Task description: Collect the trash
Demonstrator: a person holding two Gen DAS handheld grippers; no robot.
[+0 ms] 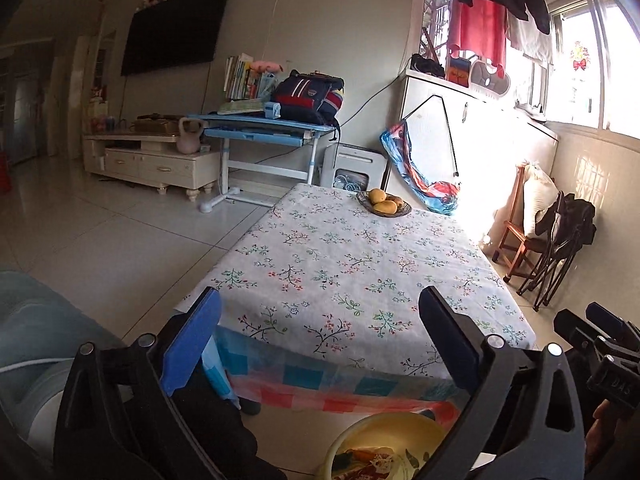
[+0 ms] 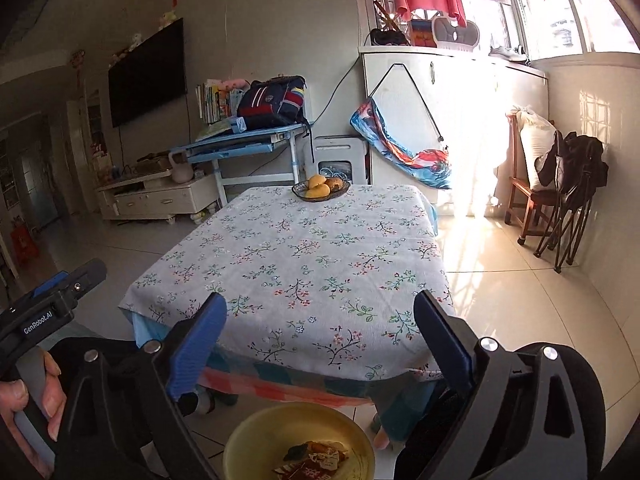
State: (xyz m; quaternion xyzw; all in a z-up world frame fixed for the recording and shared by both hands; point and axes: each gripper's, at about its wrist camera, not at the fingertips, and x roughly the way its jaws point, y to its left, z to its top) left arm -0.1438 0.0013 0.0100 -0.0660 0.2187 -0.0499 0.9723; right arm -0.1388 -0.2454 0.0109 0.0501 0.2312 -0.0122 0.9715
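Yellow bin (image 2: 298, 438) of wrappers (image 2: 316, 460) sits below both released grippers, left gripper (image 1: 320, 344) and right gripper (image 2: 320, 344); overlooked trash risks remaining uncollected.

Beyond the jaws, a matt floral cloth (image 2: 296, 264) is spread over the table; below them a smooth yellow plastic basin (image 2: 256, 436) is set on glossy floor tiles (image 2: 520, 280).
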